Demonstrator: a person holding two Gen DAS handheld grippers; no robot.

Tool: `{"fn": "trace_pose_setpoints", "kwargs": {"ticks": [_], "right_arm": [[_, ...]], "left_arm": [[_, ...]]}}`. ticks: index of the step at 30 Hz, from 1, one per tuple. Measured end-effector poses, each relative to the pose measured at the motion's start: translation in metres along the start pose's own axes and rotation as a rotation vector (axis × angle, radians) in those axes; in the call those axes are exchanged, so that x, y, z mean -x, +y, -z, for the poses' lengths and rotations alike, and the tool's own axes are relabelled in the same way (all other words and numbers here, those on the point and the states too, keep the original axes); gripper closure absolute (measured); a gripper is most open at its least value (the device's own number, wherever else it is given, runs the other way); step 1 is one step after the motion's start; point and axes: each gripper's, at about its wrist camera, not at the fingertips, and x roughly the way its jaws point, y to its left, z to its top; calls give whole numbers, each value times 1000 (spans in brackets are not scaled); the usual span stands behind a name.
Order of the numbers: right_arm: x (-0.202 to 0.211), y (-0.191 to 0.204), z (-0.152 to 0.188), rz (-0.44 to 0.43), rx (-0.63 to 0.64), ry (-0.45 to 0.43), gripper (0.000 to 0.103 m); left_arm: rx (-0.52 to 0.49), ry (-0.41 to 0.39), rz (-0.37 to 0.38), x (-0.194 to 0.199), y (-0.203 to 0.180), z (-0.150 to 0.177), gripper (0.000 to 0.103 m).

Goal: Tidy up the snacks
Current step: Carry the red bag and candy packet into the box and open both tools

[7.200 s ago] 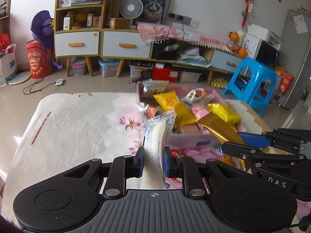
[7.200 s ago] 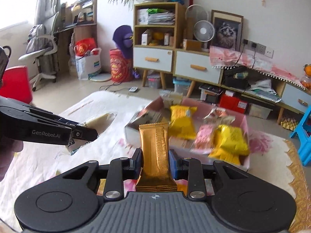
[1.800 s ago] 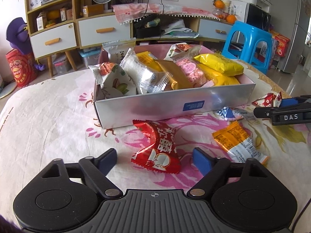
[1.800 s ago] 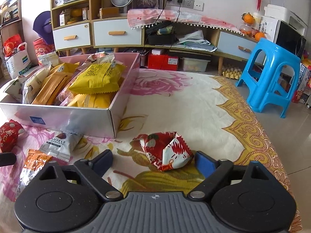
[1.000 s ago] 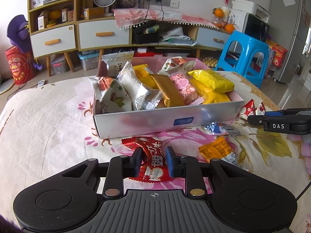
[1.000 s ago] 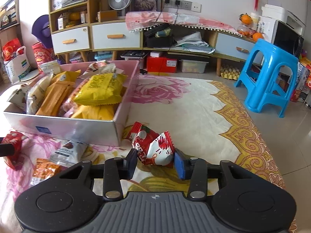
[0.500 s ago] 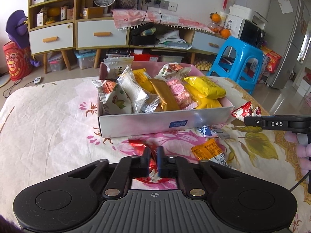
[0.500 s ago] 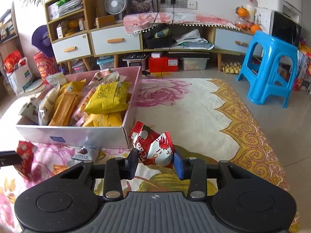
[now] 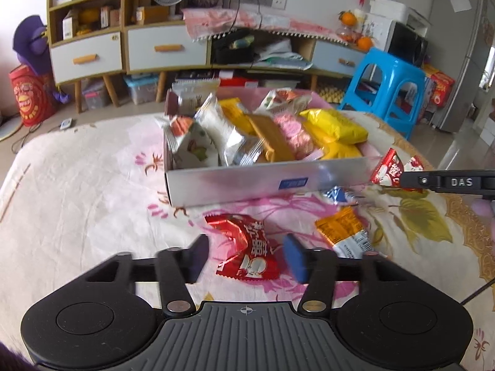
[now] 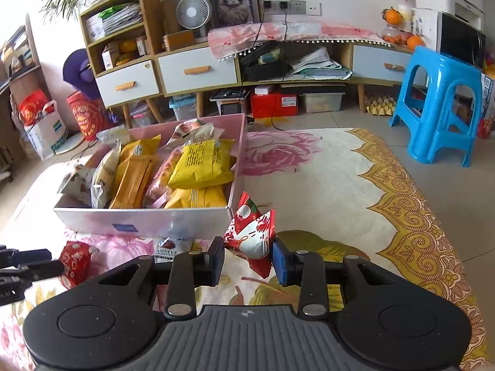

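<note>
A silver box (image 9: 247, 182) with pink inner walls holds several snack packets. In front of it a red packet (image 9: 244, 253) lies on the flowered tablecloth between the fingers of my left gripper (image 9: 246, 258). Its jaws are opening and the pads stand clear of the packet. My right gripper (image 10: 247, 260) is closing on a red-and-white packet (image 10: 250, 238) and holds it just off the cloth, by the near right corner of the box (image 10: 139, 216). The left wrist view shows that packet (image 9: 389, 170) at the right gripper's tips (image 9: 402, 179).
An orange packet (image 9: 343, 232) and a blue-and-silver packet (image 9: 337, 194) lie on the cloth right of the red one. Past the table's right edge stands a blue stool (image 10: 439, 99). Cabinets and shelves line the far wall.
My left gripper went from shut to open, and the red packet now lies on the cloth between its fingers. The right gripper still holds its packet, which now hangs nearer the box corner.
</note>
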Motion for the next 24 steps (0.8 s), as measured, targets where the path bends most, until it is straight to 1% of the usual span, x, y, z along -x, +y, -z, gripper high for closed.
{"fn": "trace_pose_setpoints", "kwargs": {"ticks": [4, 6, 7, 8, 9, 11, 12, 14, 15, 16, 17, 18, 21, 24], "right_arm": [[-4, -2, 3, 0, -3, 21, 78], [-9, -2, 5, -2, -1, 34, 74], [-12, -2, 5, -1, -1, 40, 74], [-14, -3, 6, 7, -5, 43, 72], [-17, -4, 7, 14, -9, 47, 69], [-23, -6, 7, 19, -23, 59, 67], [-26, -8, 8, 18, -31, 65, 67], [-32, -9, 8, 7, -42, 74, 65], [-34, -10, 8, 3, -44, 75, 64], [-37, -11, 8, 1, -43, 81, 64], [-38, -11, 9, 3, -39, 86, 68], [-38, -10, 9, 3, -32, 81, 74], [-34, -12, 8, -18, -47, 78, 76], [-27, -11, 8, -27, -36, 68, 76]], "left_arm": [[17, 17, 6, -11, 0, -1, 48], [27, 27, 6, -17, -2, -1, 50], [32, 36, 4, -19, -3, -1, 50], [38, 42, 2, -21, -4, -1, 52], [42, 46, -4, -23, -5, -1, 57], [38, 58, -16, -27, -6, 0, 67], [34, 59, -17, -28, -7, 0, 70], [26, 54, -21, -27, -8, 1, 72], [22, 50, -23, -26, -8, 1, 76], [21, 46, -24, -25, -9, 0, 77], [23, 44, -22, -24, -9, -1, 81], [27, 44, -18, -22, -9, -1, 81], [32, 36, -2, -16, -8, -2, 81], [31, 19, 13, -9, -8, -4, 81]]}}
